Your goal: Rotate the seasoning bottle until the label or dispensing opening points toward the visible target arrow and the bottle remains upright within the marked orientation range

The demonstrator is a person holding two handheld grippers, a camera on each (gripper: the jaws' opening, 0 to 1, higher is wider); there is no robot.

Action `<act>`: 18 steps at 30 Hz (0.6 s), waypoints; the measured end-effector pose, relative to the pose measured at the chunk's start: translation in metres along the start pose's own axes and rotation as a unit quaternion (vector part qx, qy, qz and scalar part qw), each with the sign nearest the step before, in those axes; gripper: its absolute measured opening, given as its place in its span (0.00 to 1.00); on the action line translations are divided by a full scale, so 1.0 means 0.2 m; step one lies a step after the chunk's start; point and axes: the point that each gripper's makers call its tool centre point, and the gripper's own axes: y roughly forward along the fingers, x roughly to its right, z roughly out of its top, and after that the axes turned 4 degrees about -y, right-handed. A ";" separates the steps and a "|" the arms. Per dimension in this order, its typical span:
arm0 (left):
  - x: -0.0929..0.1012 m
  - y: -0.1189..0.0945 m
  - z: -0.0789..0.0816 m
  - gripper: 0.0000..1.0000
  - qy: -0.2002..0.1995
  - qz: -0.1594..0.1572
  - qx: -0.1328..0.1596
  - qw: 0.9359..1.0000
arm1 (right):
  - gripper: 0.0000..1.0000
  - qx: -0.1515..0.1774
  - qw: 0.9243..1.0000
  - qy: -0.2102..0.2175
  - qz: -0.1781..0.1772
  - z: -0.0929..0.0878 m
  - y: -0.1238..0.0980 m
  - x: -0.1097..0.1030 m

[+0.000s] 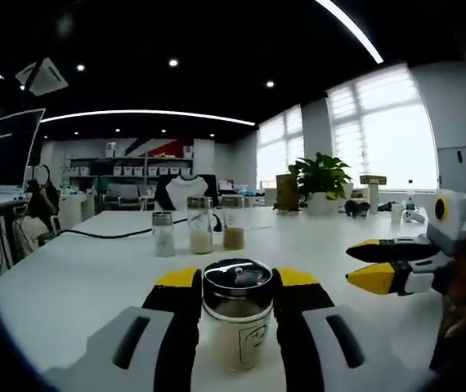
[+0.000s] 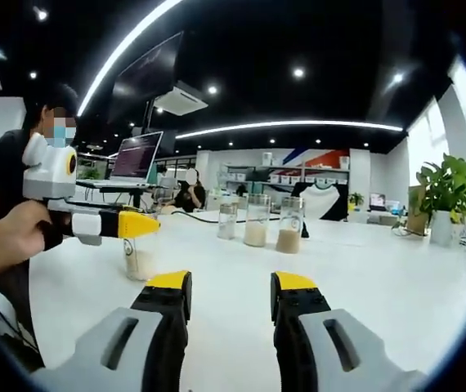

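You held the left gripper point(image 1: 237, 282) around the seasoning bottle point(image 1: 237, 314), which stood upright on the white table point(image 1: 78, 269). In the left gripper view its yellow-tipped jaws rose on either side of the bottle, just below the dark metal cap point(image 1: 237, 278), and looked closed against the glass. The bottle's long axis ran straight up, crosswise to the jaws, so any turn would have gone around that vertical line. A faint printed label point(image 1: 253, 339) faced the camera, slightly right of centre. I could not see a target arrow or marked range on the table.

Further back on the table stood three other jars point(image 1: 200, 224) in a loose row, well apart from the held bottle. A black cable point(image 1: 110, 235) ran across the table to their left, and a potted plant point(image 1: 321, 175) sat near the windows.

At the right edge of that view, your right gripper point(image 1: 380, 265) pointed in sideways, near the bottle but not touching it. Its jaws were apart and held nothing.

In the right gripper view, the left gripper point(image 2: 139, 224) came in from the left, held in your hand point(image 2: 8, 237), with the bottle point(image 2: 139, 261) showing below its yellow tip. The right gripper's own jaws point(image 2: 231, 286) stood open over bare table, with the bottle ahead and to their left. The left gripper was therefore the one on the bottle, and the coming twist looked likely to be its job, with the right gripper free to steady it.
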 end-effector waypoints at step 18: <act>-0.10 -0.05 0.00 0.35 -0.001 0.048 0.005 0.999 | 0.37 0.001 1.000 0.009 0.010 -0.01 0.00 -0.01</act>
